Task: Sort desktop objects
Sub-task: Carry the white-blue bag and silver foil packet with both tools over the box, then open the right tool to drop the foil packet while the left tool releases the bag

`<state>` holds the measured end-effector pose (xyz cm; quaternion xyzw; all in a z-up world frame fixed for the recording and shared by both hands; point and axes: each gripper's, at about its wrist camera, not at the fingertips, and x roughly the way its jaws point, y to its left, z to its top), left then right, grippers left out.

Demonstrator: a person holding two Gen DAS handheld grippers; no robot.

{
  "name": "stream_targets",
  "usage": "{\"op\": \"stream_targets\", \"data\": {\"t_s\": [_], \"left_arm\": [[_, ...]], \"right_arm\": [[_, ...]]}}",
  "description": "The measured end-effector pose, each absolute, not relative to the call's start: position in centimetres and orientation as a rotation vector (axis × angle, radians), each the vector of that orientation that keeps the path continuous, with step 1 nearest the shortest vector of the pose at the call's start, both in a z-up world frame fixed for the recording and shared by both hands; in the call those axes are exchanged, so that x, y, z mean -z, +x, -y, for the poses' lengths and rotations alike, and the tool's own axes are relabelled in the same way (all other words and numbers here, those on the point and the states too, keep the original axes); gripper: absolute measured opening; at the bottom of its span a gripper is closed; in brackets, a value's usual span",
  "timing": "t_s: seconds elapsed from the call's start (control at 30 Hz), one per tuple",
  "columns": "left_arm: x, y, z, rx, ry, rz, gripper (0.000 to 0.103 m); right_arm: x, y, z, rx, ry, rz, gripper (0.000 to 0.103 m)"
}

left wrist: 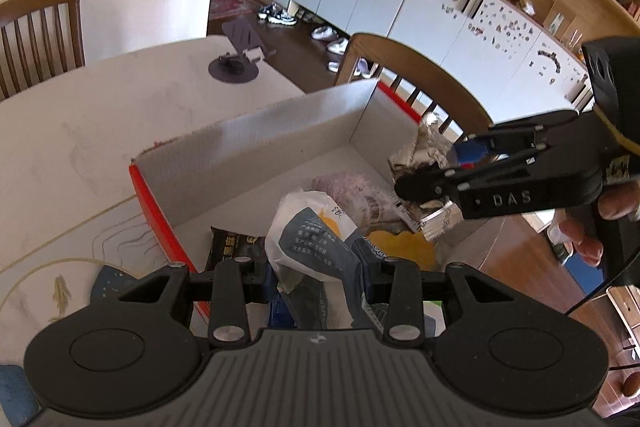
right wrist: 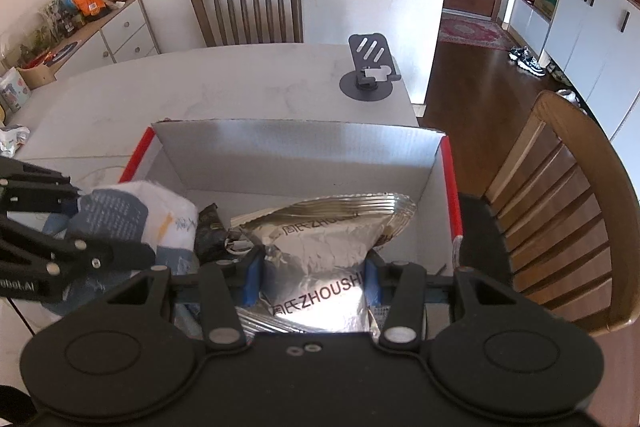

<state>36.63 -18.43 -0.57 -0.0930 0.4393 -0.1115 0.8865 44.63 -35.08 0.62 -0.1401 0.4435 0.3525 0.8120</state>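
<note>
An open cardboard box with red outer sides stands on the pale table; it also shows in the right wrist view. My left gripper is shut on a white and blue-grey packet over the box's near end. My right gripper is shut on a silver foil snack bag over the box. That bag shows crumpled in the left wrist view at the box's right edge, held by the right gripper. A black packet, a pink packet and a yellow item lie inside.
A black phone stand stands on the table beyond the box. Wooden chairs stand at the far side and at the right. A white drawer unit with clutter is at the far left.
</note>
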Motion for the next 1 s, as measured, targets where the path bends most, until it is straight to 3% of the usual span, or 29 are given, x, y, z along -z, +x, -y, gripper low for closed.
{"op": "stream_targets", "data": {"t_s": [0.7,1.0], "left_arm": [[4.0,39.4,19.5,0.252,-0.166,-0.992,0.036],[4.0,39.5,20.0,0.268,-0.151,-1.003,0.042]], "right_arm": [[4.5,48.1,31.5,-0.738,-0.351,-1.019,0.048],[4.6,48.3,31.4,-0.745,-0.351,-1.027,0.051]]}}
